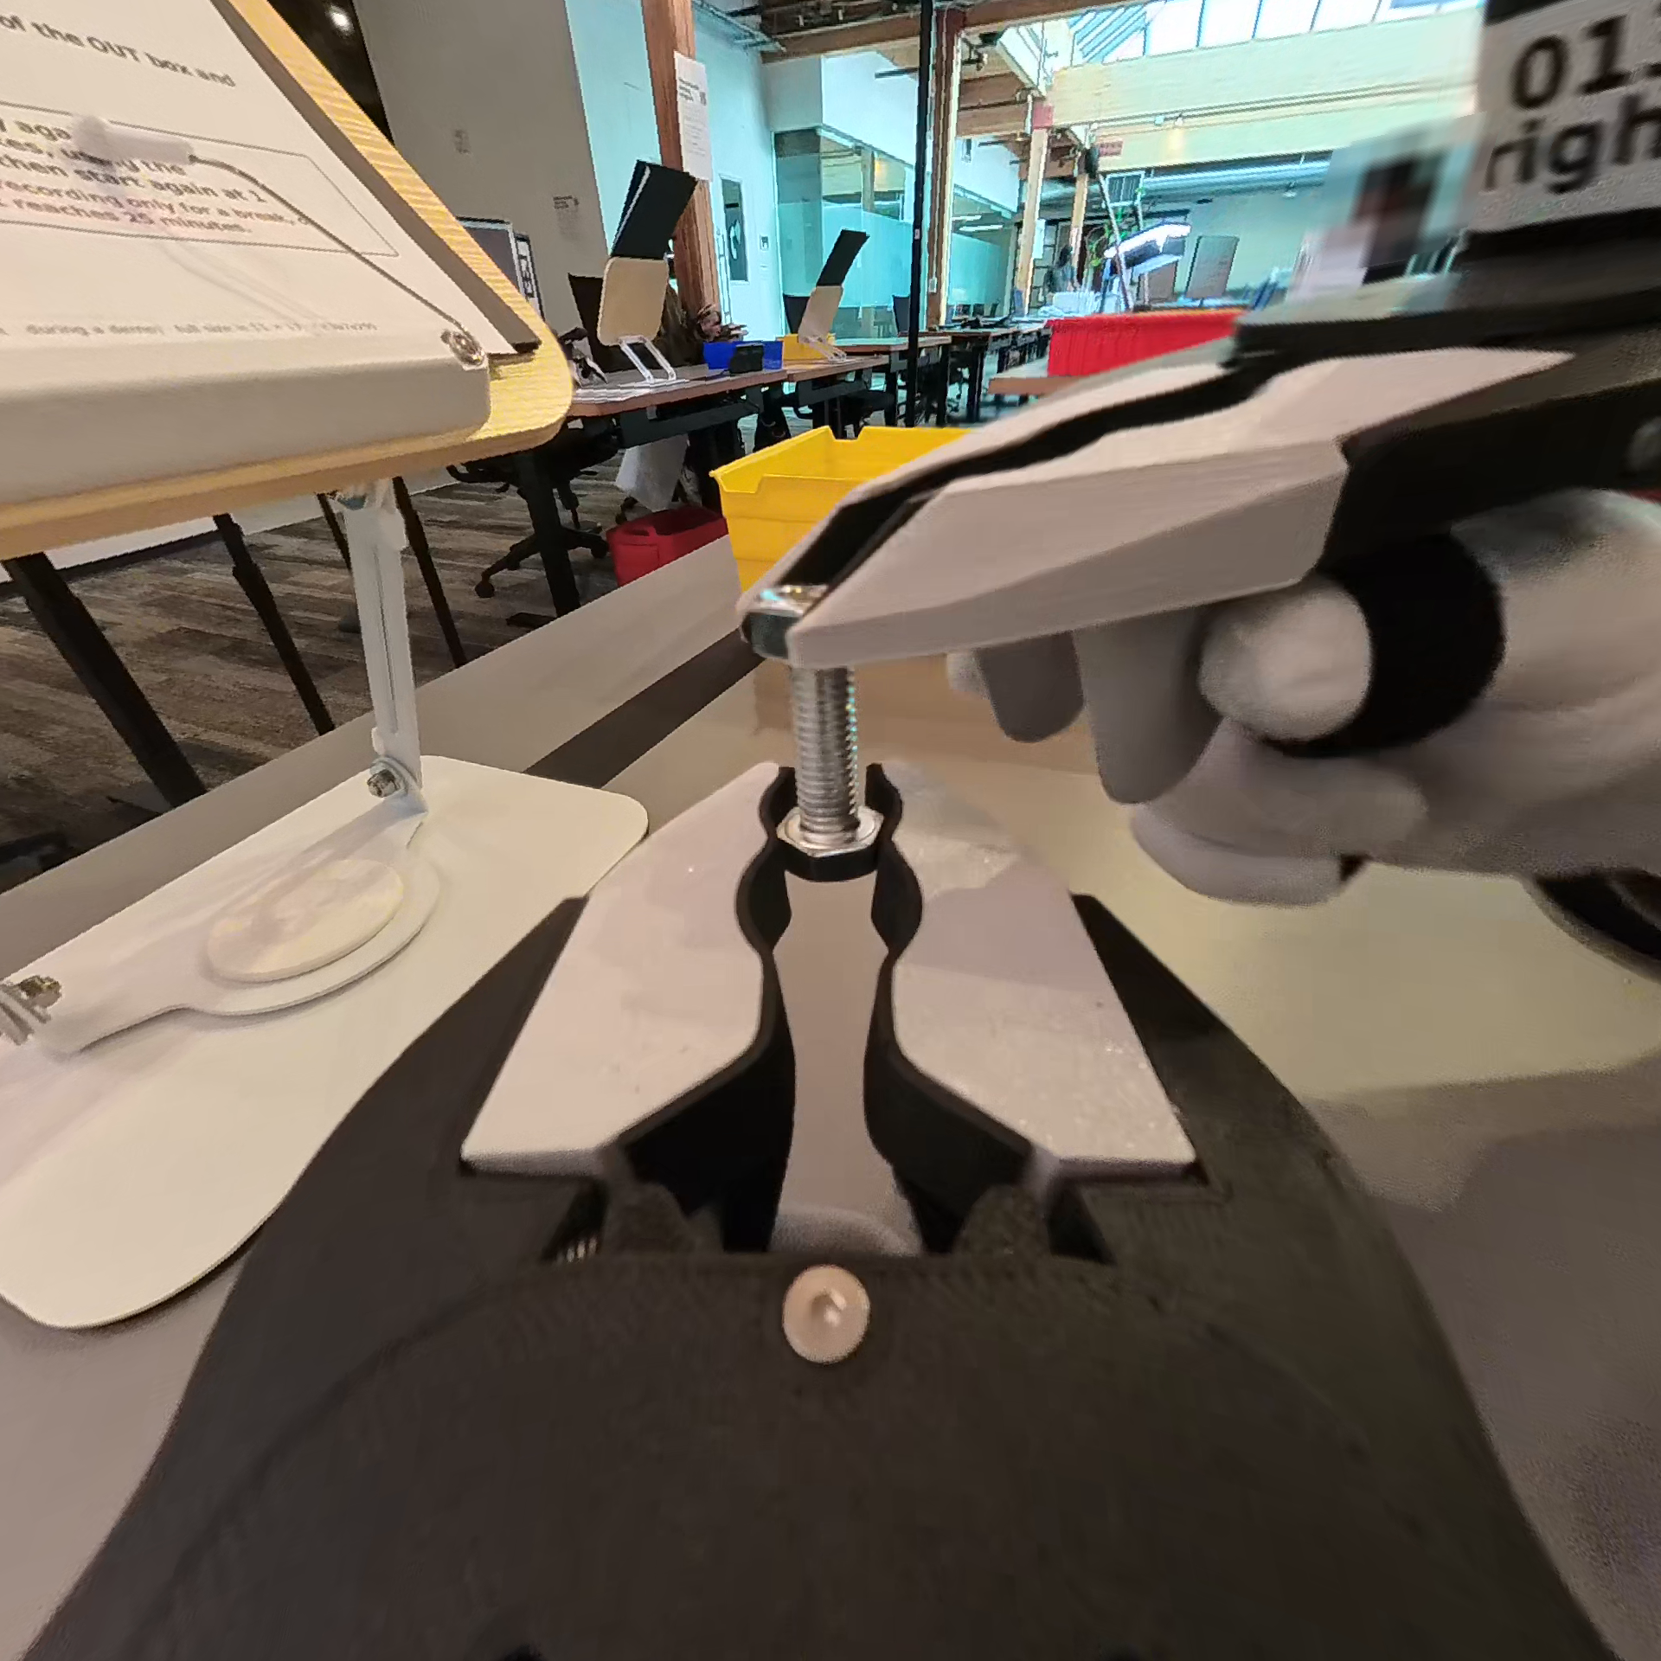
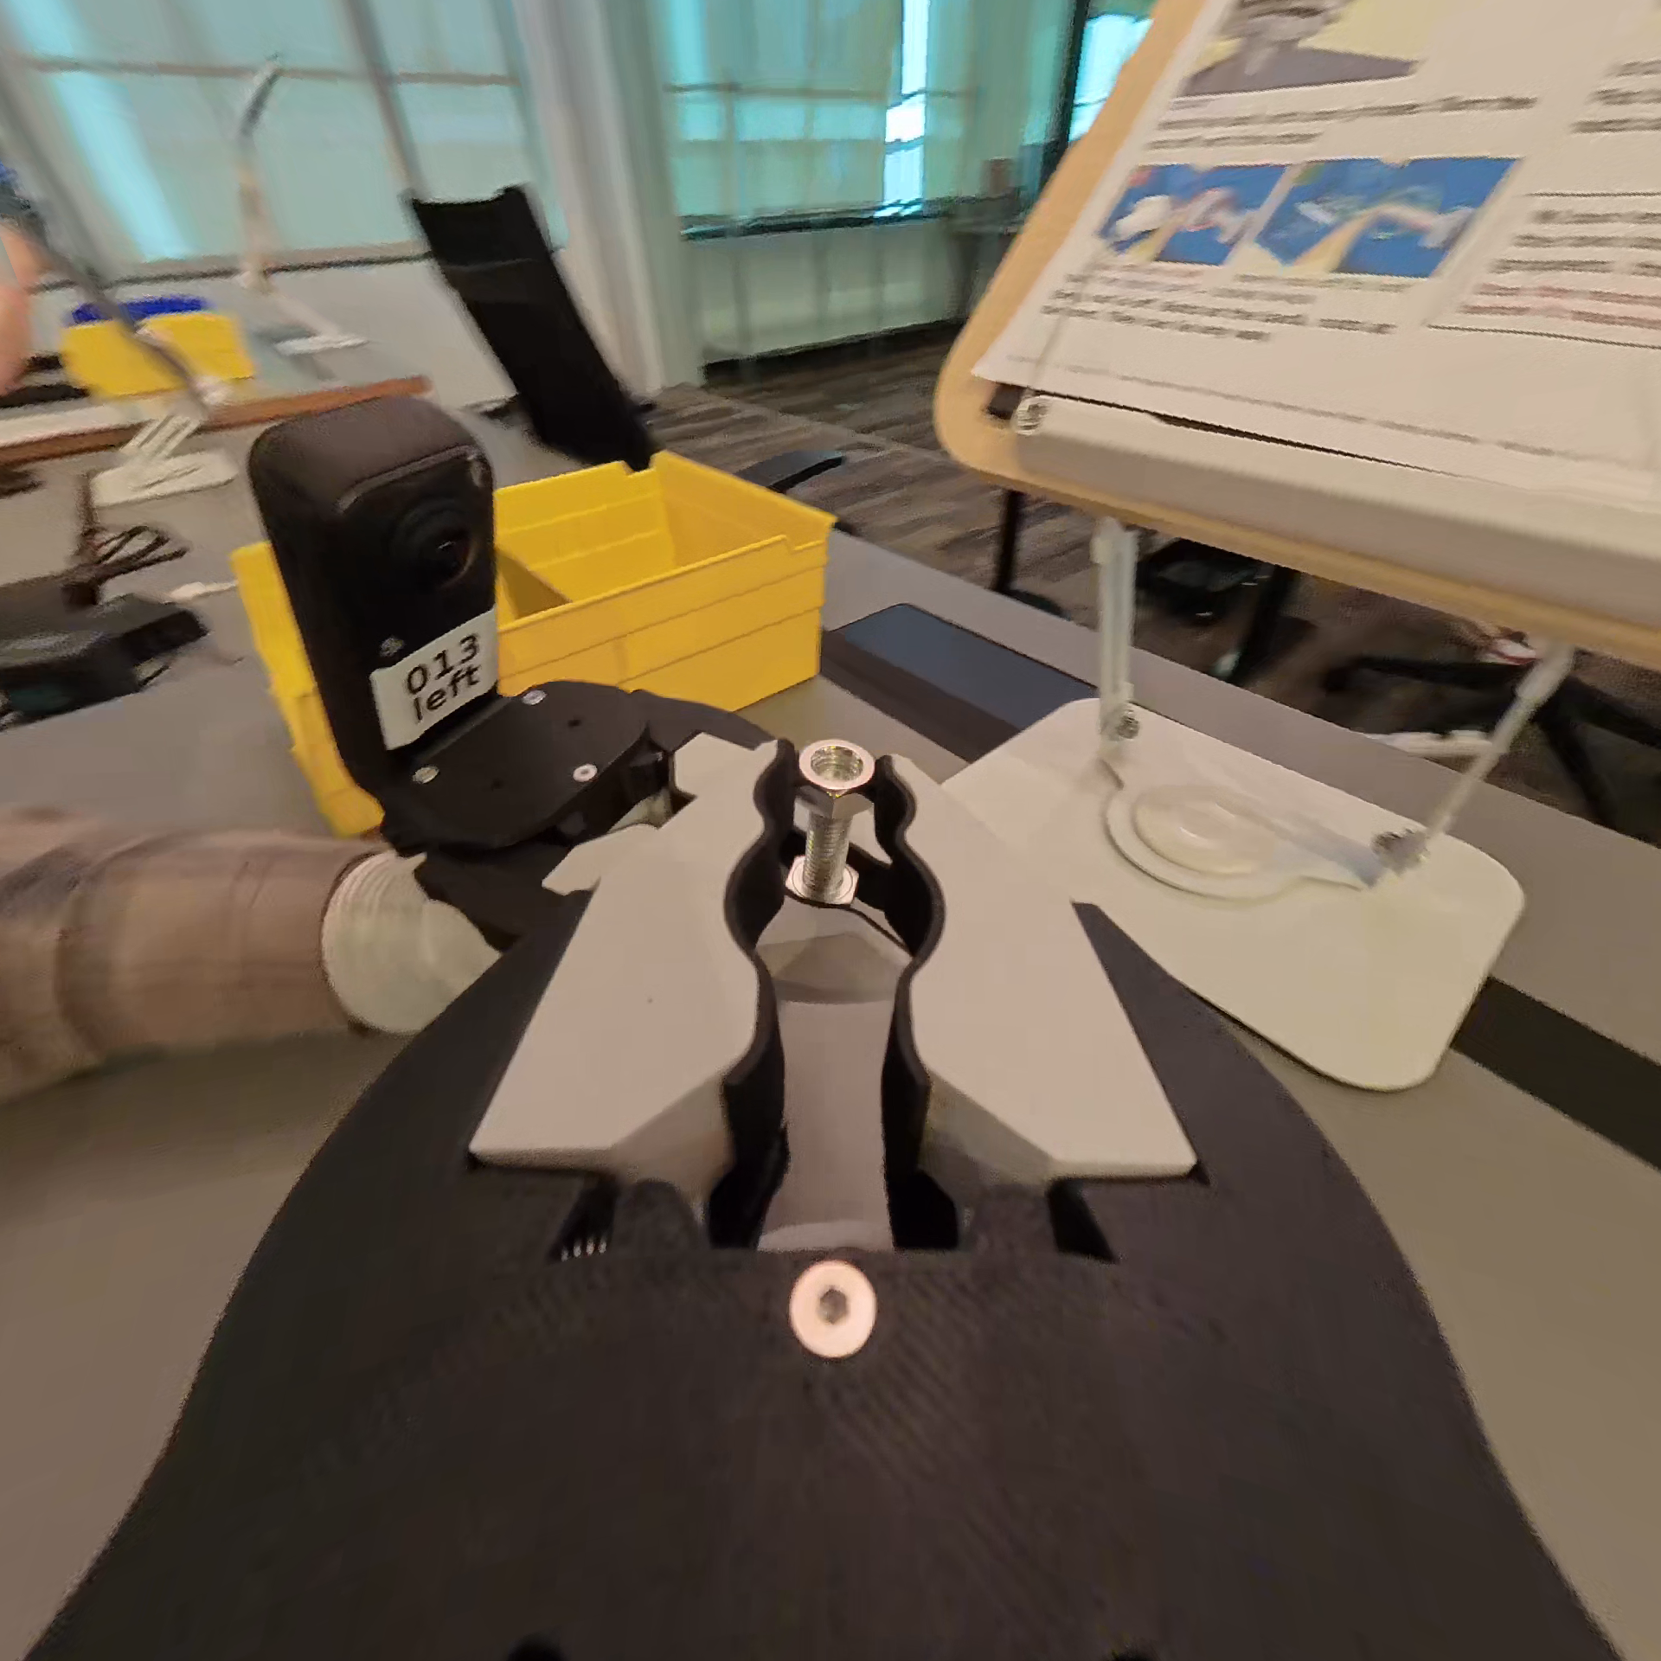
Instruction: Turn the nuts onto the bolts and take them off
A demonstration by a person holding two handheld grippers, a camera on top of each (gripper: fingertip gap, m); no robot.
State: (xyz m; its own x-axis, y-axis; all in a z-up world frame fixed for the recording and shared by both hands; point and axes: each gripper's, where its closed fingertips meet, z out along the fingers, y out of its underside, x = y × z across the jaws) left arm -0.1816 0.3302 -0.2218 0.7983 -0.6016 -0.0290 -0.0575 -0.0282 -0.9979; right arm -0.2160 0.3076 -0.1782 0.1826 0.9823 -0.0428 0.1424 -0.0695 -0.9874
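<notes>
A silver bolt (image 1: 825, 728) stands upright over the grey table. In the left wrist view my left gripper (image 1: 827, 813) is shut on a hex nut (image 1: 829, 842) threaded low on the bolt's shaft. My right gripper (image 1: 784, 620) comes in from the right, held by a white-gloved hand (image 1: 1303, 719), and is shut on the bolt's hex head (image 1: 780, 609). In the right wrist view my right gripper (image 2: 836, 784) clamps the hex head (image 2: 836, 771). The shaft (image 2: 822, 845) runs down to the nut (image 2: 820, 885), which sits in the left gripper's fingers (image 2: 710, 782) below.
A yellow bin (image 2: 683, 575) sits on the table behind the grippers; it also shows in the left wrist view (image 1: 800, 503). A tilted document stand (image 1: 225, 270) on a white base (image 1: 503, 863) stands close beside the bolt, its board overhanging. The table's far edge (image 1: 575, 665) lies just beyond. There is about 5 centimetres between the tips of the two grippers.
</notes>
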